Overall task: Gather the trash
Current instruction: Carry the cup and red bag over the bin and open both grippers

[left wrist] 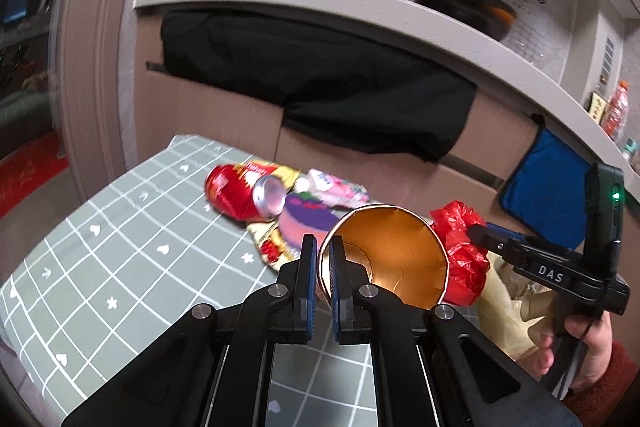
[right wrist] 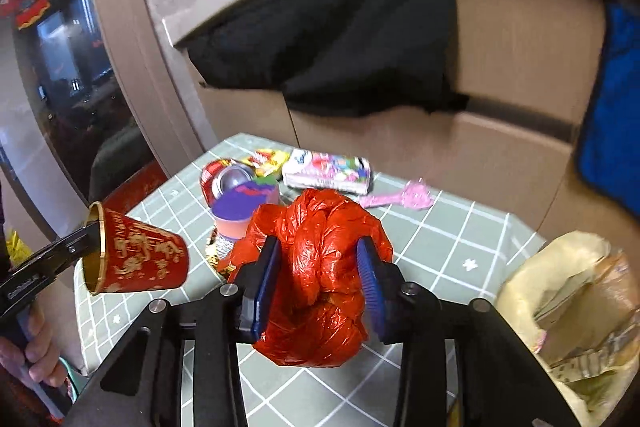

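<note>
Hand-held gripper (right wrist: 320, 283) grips red bag (right wrist: 320, 267) above green checked tablecloth (right wrist: 460, 247).

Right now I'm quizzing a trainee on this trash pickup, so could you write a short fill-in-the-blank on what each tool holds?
The left tool pinches the rim of a red and gold ____.
The right tool grips a crumpled ____ plastic bag.
On the checked tablecloth, the soda can lies on its ____.

Missing words: cup; red; side

A frying pan (left wrist: 460, 5) sits above black cloth (left wrist: 320, 83).
</note>
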Action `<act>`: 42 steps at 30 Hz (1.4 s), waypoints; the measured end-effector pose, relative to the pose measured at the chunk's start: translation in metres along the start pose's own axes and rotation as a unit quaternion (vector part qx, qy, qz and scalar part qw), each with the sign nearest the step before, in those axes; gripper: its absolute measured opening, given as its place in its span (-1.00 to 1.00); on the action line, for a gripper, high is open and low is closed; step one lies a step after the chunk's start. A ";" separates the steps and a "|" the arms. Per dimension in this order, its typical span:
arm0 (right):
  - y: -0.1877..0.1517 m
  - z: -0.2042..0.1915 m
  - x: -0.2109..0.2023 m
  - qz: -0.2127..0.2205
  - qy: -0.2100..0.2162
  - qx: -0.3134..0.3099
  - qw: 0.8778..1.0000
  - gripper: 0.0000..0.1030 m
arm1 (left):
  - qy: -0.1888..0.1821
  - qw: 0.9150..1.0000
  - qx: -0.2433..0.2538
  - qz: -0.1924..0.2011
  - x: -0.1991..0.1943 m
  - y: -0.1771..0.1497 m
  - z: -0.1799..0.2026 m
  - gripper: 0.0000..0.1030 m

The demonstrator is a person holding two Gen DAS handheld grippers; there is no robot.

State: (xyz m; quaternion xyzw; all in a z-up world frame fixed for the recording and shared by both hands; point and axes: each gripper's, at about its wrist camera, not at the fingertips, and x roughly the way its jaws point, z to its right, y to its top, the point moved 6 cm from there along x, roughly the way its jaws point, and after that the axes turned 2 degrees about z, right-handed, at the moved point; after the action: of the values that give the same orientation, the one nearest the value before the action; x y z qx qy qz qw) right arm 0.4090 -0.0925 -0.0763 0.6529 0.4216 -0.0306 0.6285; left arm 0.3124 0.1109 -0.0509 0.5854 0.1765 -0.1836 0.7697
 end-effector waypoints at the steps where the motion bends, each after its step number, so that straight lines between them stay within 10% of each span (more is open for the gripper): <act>1: 0.002 0.000 -0.007 0.006 -0.001 -0.002 1.000 -0.31 | -0.002 1.000 0.004 0.003 -0.002 0.002 0.005 -0.88; 8: 0.006 0.008 -0.037 0.035 -0.013 -0.007 0.999 -0.34 | -0.022 0.999 0.028 0.023 -0.010 0.019 0.036 -0.88; 18: -0.062 0.012 0.002 -0.053 -0.019 -0.004 0.998 -0.34 | -0.013 1.000 0.009 -0.020 0.005 -0.009 0.018 -0.88; 29: -0.094 0.025 0.037 -0.097 -0.003 0.048 0.994 0.35 | -0.010 0.999 -0.014 -0.046 0.021 -0.025 0.002 -0.88; 42: -0.070 0.018 0.021 -0.074 0.030 0.046 0.996 -0.05 | -0.012 0.999 0.019 -0.028 0.023 -0.011 0.027 -0.88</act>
State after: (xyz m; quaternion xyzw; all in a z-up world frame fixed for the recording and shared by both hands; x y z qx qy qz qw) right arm 0.3903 -0.1075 -0.1475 0.6486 0.4858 -0.0765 0.5809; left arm 0.3290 0.0804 -0.0644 0.5922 0.1796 -0.2152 0.7555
